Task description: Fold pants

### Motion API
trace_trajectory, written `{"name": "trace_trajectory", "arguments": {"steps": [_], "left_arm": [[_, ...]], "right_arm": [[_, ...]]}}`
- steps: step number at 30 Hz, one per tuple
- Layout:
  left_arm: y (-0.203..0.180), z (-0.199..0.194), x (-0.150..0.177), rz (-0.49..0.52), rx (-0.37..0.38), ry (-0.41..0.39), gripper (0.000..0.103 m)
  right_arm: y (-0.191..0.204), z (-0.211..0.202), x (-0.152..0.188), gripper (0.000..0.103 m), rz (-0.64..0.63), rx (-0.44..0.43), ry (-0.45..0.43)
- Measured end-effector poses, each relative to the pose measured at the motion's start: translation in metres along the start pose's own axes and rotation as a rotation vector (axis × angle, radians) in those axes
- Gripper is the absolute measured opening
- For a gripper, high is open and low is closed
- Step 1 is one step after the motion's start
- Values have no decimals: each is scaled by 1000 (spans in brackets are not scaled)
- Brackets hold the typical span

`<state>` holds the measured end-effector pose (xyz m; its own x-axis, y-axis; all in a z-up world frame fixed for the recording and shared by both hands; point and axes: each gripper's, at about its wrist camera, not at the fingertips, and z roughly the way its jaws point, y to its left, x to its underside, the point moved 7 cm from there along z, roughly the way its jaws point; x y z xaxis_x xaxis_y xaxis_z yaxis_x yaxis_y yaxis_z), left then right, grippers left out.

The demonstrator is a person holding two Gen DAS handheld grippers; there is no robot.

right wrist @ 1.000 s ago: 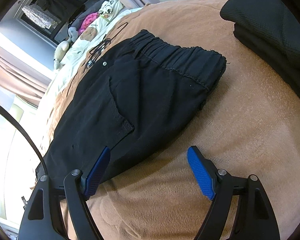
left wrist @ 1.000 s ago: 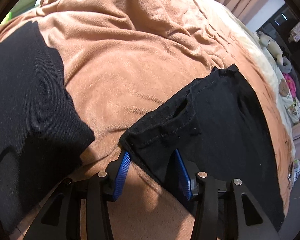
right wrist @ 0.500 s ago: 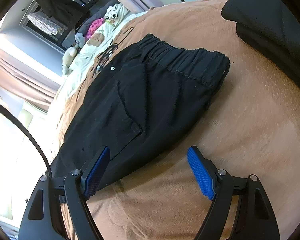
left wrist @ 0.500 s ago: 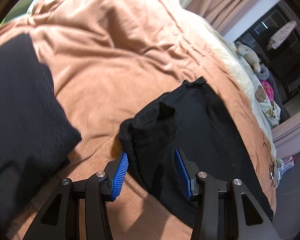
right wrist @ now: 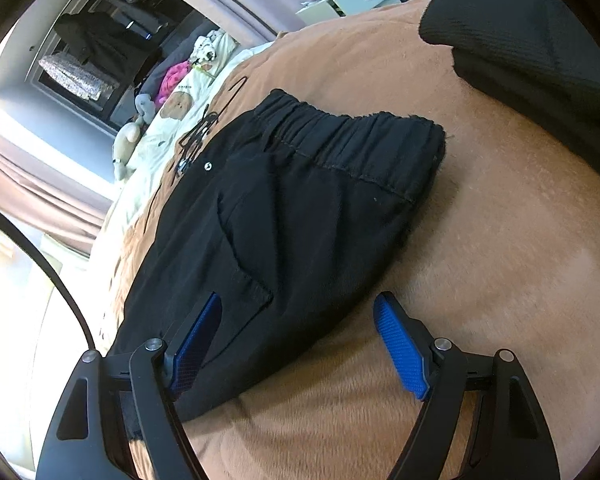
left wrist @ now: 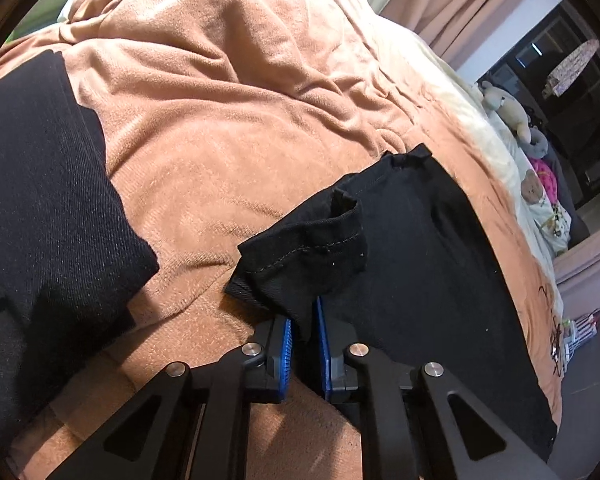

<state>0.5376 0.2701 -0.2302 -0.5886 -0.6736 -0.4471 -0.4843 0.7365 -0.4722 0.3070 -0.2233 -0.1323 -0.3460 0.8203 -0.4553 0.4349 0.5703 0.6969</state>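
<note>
Since 1 second ago, the left gripper [left wrist: 303,336] has clamped the pants [left wrist: 412,264] hem. Right gripper [right wrist: 296,340] fingers gape over the pants, waistband beyond.

The pants [left wrist: 420,248] I'm working on are plain black, with a small silver button [right wrist: 207,166] near the waist, and they lie on a peach-brown blanket [left wrist: 228,128]. My claws have black arms and bright blue ribbed pads [right wrist: 400,344]. Beside them, a folded garment [left wrist: 40,200] is black with a fine ribbed weave.
</note>
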Motion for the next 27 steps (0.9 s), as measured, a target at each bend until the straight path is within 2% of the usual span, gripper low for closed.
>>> {"name": "trace_trajectory", "arguments": {"steps": [3, 6, 7, 8, 10, 12, 14, 15, 16, 17, 19, 27], "left_arm": [[2, 7, 1, -18, -3, 25, 14], [0, 13, 5, -7, -5, 35, 21], [-1, 13, 6, 0, 6, 35, 24], [-1, 14, 6, 3, 10, 37, 24], [0, 15, 5, -9, 24, 41, 24], [0, 15, 2, -14, 24, 38, 24], [-1, 13, 0, -5, 16, 22, 19], [-3, 9, -2, -2, 19, 5, 11], [-4, 6, -4, -7, 29, -4, 10], [-5, 2, -6, -15, 37, -15, 9], [-8, -4, -11, -18, 43, -30, 7], [-28, -39, -30, -37, 46, -92, 5]], "right_arm": [[1, 8, -5, 73, 12, -9, -9], [1, 13, -9, 63, 7, 0, -11], [-1, 12, -9, 56, 16, -3, -11], [-1, 11, -9, 49, 31, -19, -10], [-2, 10, -5, 43, 41, -47, -6], [-1, 13, 4, 43, 44, -62, 24], [4, 16, 7, 43, 0, -49, 32], [7, 15, 5, 38, -28, -34, 24], [8, 14, 1, 23, -39, -24, 16], [7, 13, -4, 14, -29, -23, 9], [7, 11, -13, 7, -2, -33, 7], [40, -11, -23, 2, -10, -73, -71]]}}
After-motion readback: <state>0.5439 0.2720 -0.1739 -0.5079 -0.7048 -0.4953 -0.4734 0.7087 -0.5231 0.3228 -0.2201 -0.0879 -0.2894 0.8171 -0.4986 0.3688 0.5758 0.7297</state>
